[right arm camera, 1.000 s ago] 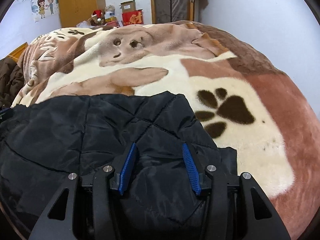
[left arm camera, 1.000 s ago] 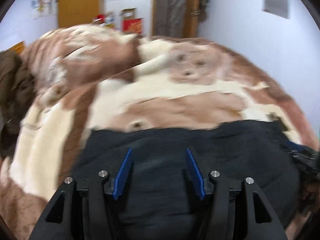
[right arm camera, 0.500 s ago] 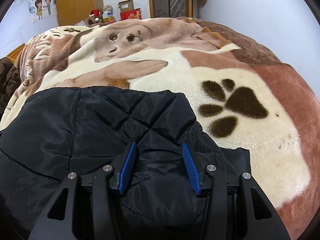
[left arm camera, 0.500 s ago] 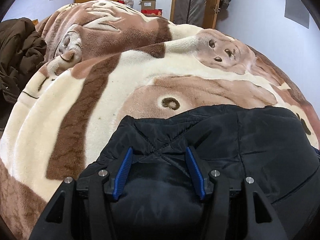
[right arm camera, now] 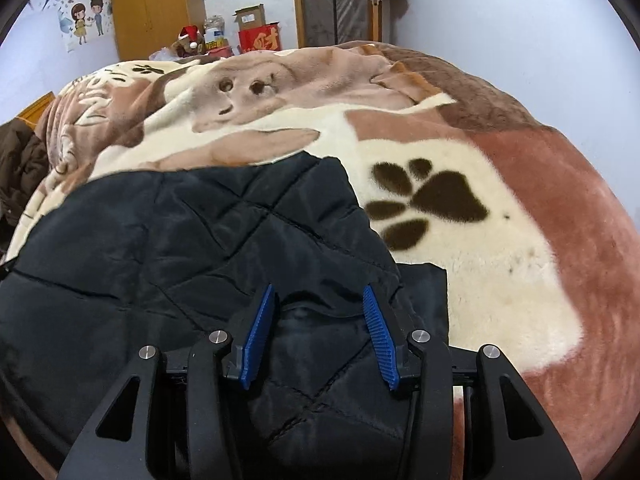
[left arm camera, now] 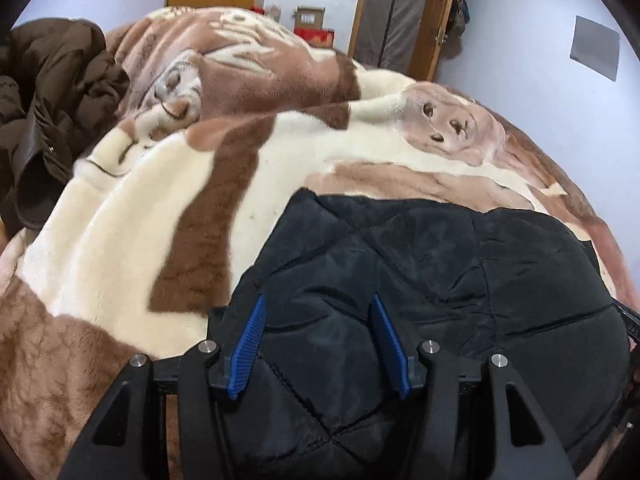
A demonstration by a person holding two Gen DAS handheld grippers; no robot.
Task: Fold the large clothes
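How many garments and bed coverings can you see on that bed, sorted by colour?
Black quilted jacket: 1
Dark brown coat, heaped at the bed's left edge: 1
Brown-and-cream animal-print blanket: 1
Total: 3

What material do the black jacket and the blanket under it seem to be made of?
Black jacket: likely a woven synthetic shell such as nylon or polyester, padded; it has a slight sheen and stitched diamond quilting that puffs. Blanket: probably plush polyester fleece; the surface looks matte and furry, with soft-edged printed animals and a paw.
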